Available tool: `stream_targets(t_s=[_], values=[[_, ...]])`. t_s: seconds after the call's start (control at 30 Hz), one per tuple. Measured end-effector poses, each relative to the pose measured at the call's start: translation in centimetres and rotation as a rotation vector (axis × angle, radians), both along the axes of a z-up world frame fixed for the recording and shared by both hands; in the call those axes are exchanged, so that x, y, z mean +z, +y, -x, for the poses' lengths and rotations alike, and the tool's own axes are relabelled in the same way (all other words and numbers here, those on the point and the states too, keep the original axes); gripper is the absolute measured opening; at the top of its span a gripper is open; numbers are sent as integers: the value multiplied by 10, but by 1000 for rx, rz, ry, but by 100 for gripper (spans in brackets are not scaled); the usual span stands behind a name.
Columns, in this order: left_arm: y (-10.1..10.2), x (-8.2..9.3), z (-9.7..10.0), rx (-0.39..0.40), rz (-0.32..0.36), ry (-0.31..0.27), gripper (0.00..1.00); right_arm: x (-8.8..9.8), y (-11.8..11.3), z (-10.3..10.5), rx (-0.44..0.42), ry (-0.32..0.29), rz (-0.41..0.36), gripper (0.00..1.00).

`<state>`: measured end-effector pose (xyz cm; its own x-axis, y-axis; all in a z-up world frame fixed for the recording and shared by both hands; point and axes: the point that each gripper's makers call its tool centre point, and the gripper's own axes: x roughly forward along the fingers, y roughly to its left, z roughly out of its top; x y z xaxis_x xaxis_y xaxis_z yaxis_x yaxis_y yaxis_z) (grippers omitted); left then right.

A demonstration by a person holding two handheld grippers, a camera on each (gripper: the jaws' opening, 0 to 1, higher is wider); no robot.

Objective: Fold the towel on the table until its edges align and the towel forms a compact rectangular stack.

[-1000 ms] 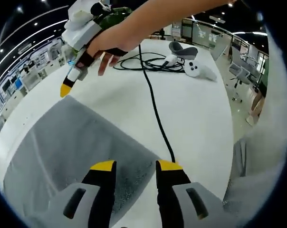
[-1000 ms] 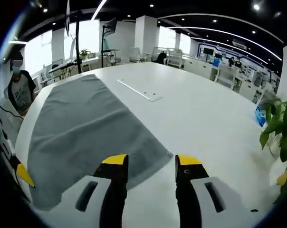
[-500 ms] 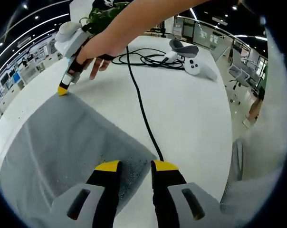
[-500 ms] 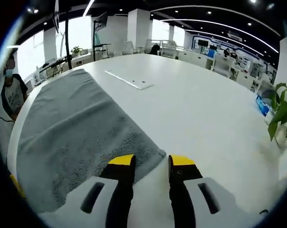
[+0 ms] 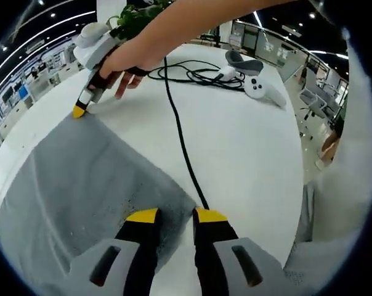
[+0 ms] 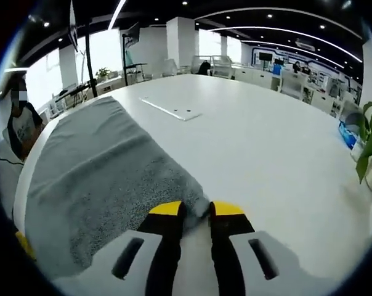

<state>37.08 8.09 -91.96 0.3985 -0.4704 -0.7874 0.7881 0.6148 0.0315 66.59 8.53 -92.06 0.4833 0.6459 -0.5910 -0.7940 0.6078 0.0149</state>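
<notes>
A grey towel [image 5: 81, 185] lies flat on the white table [image 5: 247, 154]. My left gripper [image 5: 177, 216] straddles its near corner, jaws narrowed around the cloth with a gap still showing. At the towel's far corner a hand holds the right gripper [image 5: 79, 111], tip down on the cloth. In the right gripper view the towel [image 6: 93, 172] runs away to the left. There my right gripper [image 6: 197, 208] has its jaws pinched on the bunched-up corner. A yellow tip of the left gripper [image 6: 23, 244] peeks in at the lower left.
A black cable [image 5: 180, 135] runs from the left gripper's corner back to a coil. A white headset and controller [image 5: 257, 86] sit at the far end. A flat white strip [image 6: 172, 109] lies past the towel. A person [image 6: 20, 123] stands at the table's left edge.
Both grippers have come down onto their towel corners. The right jaws have closed from wide apart to pinching the corner. The left jaws have narrowed a little around theirs.
</notes>
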Motion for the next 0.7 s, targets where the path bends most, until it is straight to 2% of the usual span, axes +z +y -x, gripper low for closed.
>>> stream_targets(t_s=[0.17, 0.27, 0.3, 0.37, 0.47, 0.57, 0.63, 0.7], values=[[3, 0, -4, 24, -8, 1, 8, 0, 3, 3, 4, 22, -2, 4], [3, 0, -4, 27, -8, 10, 6, -1, 1, 5, 0, 15, 29, 3], [3, 0, -4, 46, 6, 34, 6, 1, -1, 9, 7, 1, 56, 3], [-1, 0, -2, 59, 29, 59, 5, 4, -2, 8, 1, -3, 61, 2], [-7, 0, 0, 30, 46, 61, 5, 6, -9, 6, -19, -13, 88, 2], [-20, 7, 0, 31, 130, 82, 5, 13, -20, 9, -78, -17, 85, 2], [-30, 20, -2, 20, 193, 73, 4, 18, -33, 9, -129, -20, 89, 2], [-36, 34, -4, 11, 251, 67, 4, 21, -37, 9, -139, -25, 93, 2]])
